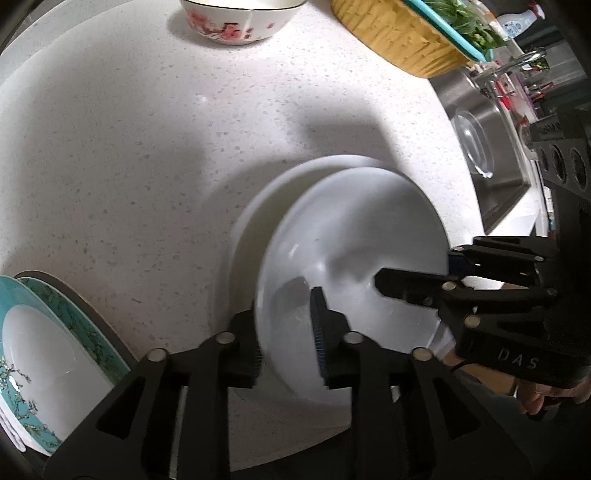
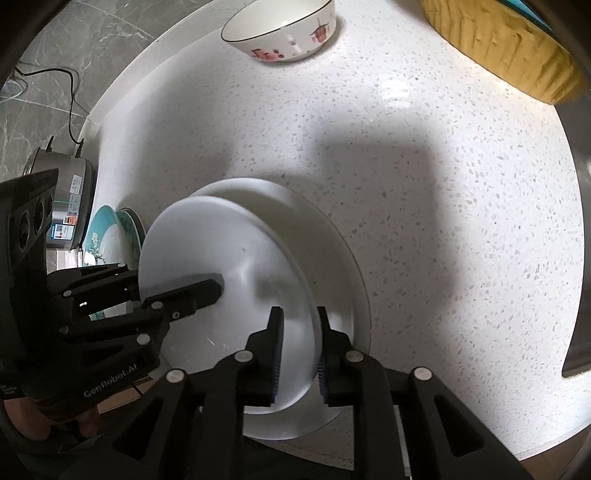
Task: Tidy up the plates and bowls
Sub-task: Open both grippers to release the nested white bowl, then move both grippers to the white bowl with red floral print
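White bowl sits inside a larger white plate on the speckled counter, near the counter's front edge. Bowl is tilted, mouth facing up and toward the cameras; both are round, so no long axis.

Left gripper straddles the bowl's left rim, one finger outside the wall, one inside. Jaws part-open; rim lies between the pads with a visible gap, not clamped.

Right gripper straddles the opposite rim in the same way, jaws part-open, rim loose between the pads.

Open room: wide bare counter behind and to both sides of the plate. Bounds:
- teal floral plates stacked at the left, apart from the white plate
- red-flowered bowl at the back, well apart
- yellow basket at back right, greens in a teal tray on top
- steel sink beyond the right edge of the counter
- steel cooker at far left, behind the teal plates
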Demonstrator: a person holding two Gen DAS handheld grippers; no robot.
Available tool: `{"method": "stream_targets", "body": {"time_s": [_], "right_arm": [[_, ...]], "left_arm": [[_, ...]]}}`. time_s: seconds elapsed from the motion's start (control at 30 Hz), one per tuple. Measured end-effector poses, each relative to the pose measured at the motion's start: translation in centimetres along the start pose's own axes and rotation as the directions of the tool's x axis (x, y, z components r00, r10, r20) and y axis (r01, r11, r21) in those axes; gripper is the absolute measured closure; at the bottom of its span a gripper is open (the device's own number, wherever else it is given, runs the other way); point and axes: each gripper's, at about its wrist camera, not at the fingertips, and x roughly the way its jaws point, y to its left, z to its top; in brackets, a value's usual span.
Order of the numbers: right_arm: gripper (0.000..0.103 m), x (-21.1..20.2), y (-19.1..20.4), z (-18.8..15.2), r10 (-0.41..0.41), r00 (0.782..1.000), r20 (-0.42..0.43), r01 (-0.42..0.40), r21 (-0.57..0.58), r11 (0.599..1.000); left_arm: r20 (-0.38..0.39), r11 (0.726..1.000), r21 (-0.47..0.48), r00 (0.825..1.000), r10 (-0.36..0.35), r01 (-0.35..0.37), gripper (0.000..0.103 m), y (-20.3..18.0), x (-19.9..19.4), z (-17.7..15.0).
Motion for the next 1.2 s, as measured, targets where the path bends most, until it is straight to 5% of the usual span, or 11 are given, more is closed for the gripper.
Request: {"method": "stream_targets", "body": {"time_s": [0.3, 0.43, 0.53, 0.83, 1.2], "right_arm": [[0.068, -0.4, -0.1, -0.4, 0.024, 1.000, -0.005, -0.024, 0.023, 0.999], [0.064, -1.8, -0.1, -0.6, 0.022, 1.000, 0.009, -0.022, 0.033, 0.999], [0.051, -3.5, -0.5, -0.5, 0.022, 0.999, 0.039, -0.024, 0.041, 0.999], [0.042, -7.0, -1.3, 1.3, -0.009, 0.995, 0.099, 0.005, 0.036, 0.999], [0.042, -10.1, -1.6, 10.1, 0.018, 0.957, 0.288, -0.009, -0.032, 0.999]], "left_arm": [[0.035, 1.000, 0.019, 0.999, 0.009, -0.010, 0.066, -1.0, -0.8, -0.3], [0.076, 0.999, 0.034, 0.996, 0.039, -0.042, 0.049, -1.3, -2.4, -0.2], [0.091, 0.999, 0.040, 0.996, 0.026, -0.030, 0.040, -1.4, -3.4, 0.3], [0.130, 0.998, 0.033, 0.990, 0.053, -0.058, 0.034, -1.0, -6.1, 1.8], [0.234, 0.987, -0.032, 0.958, 0.163, -0.160, 0.034, 5.5, -10.6, 11.5]]}}
